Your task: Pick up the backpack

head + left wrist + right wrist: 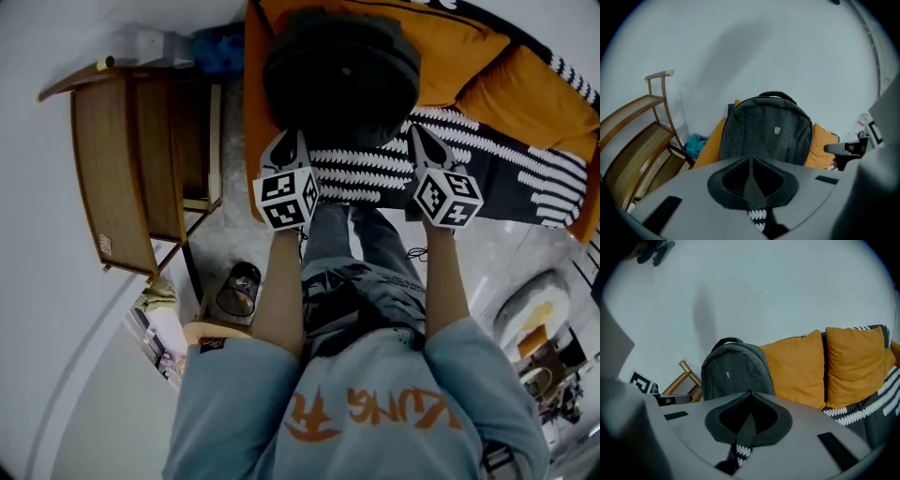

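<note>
**Head view.** The dark backpack [342, 75] stands at the left end of the sofa [253, 141], in front of orange cushions [469, 47]. A black-and-white patterned throw [487, 159] covers the seat in front of it. The left gripper [292, 142] and right gripper [420, 139] are held out side by side at the sofa's front edge, one toward each lower corner of the backpack. From this high angle it is hard to tell whether they touch it. A wooden shelf [122, 178] stands on the floor left of the sofa.

**Left gripper view.** This view settles the jaws: they are pressed together with nothing between them. The backpack rises straight ahead beyond them, upright and grey. It has a carry handle on top and a small patch on its front, details the head view hides. A teal bundle [696, 143] lies between the shelf and the sofa. The right gripper's tip pokes in at the right edge.

**Right gripper view.** These jaws are closed and empty too. The backpack sits left of centre against a cushion. Only here do two cushions show fully, side by side.
</note>
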`<state>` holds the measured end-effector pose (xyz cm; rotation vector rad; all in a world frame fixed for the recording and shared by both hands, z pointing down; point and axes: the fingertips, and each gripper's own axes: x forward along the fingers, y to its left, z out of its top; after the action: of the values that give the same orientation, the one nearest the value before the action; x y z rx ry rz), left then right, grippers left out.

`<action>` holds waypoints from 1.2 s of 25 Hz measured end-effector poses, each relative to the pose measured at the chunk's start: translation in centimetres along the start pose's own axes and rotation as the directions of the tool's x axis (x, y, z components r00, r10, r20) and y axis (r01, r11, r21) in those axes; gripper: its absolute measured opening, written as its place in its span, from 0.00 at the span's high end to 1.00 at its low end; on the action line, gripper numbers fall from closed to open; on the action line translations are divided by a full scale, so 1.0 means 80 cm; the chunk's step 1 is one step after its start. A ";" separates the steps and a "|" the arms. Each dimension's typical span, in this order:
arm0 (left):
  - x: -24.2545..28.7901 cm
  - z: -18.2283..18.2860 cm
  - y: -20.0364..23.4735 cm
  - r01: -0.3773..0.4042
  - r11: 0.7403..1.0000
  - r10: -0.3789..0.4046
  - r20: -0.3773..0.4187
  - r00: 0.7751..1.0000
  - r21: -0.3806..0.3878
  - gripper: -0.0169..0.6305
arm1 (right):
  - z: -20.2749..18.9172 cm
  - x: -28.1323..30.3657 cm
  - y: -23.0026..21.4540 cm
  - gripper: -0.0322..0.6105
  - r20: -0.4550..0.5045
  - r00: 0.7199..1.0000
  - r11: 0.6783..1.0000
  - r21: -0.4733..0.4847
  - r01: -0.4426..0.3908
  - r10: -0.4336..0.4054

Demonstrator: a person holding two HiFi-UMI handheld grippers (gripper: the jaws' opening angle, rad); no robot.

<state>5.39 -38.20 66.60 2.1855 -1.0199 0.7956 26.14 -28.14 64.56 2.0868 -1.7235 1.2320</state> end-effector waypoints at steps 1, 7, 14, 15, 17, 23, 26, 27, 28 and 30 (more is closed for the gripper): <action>0.006 0.001 0.005 -0.002 1.000 0.002 -0.001 1.000 0.003 0.94 | -0.001 0.005 -0.003 0.95 -0.009 1.000 1.000 -0.009 0.007 -0.007; 0.041 0.011 0.029 0.019 0.999 -0.018 -0.014 1.000 0.050 0.74 | -0.008 0.030 -0.018 0.87 -0.050 0.998 0.998 -0.056 0.035 -0.038; 0.065 0.017 0.061 0.014 0.998 -0.013 -0.024 1.000 0.055 0.65 | -0.003 0.057 -0.037 0.75 -0.065 0.995 0.995 -0.061 0.076 -0.080; 0.069 0.019 0.064 0.012 0.998 -0.010 -0.025 1.000 0.058 0.64 | -0.002 0.061 -0.039 0.74 -0.069 0.994 0.995 -0.066 0.079 -0.084; 0.077 0.022 0.068 0.013 0.998 -0.011 -0.022 1.000 0.062 0.63 | -0.002 0.067 -0.044 0.71 -0.075 0.993 0.993 -0.073 0.088 -0.094; 0.097 0.032 0.083 0.041 0.997 -0.040 -0.007 0.999 0.065 0.61 | -0.002 0.085 -0.045 0.65 -0.087 0.989 0.990 -0.092 0.109 -0.117; 0.104 0.044 0.082 0.070 0.995 -0.073 0.026 0.997 0.077 0.57 | -0.001 0.094 -0.048 0.63 -0.086 0.989 0.988 -0.101 0.114 -0.123; 0.105 0.048 0.080 0.079 0.993 -0.083 0.040 0.996 0.091 0.52 | 0.000 0.097 -0.049 0.63 -0.085 0.988 0.988 -0.104 0.117 -0.126; 0.107 0.052 0.079 0.085 0.990 -0.091 0.049 0.995 0.113 0.50 | 0.001 0.099 -0.049 0.62 -0.083 0.988 0.987 -0.109 0.119 -0.128; 0.113 0.054 0.077 0.101 0.983 -0.108 0.038 0.993 0.156 0.50 | 0.004 0.104 -0.050 0.62 -0.081 0.988 0.986 -0.118 0.120 -0.130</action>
<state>6.31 -48.66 71.93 2.3773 -0.8825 0.8017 29.71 -33.17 71.39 2.0111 -1.5609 1.1452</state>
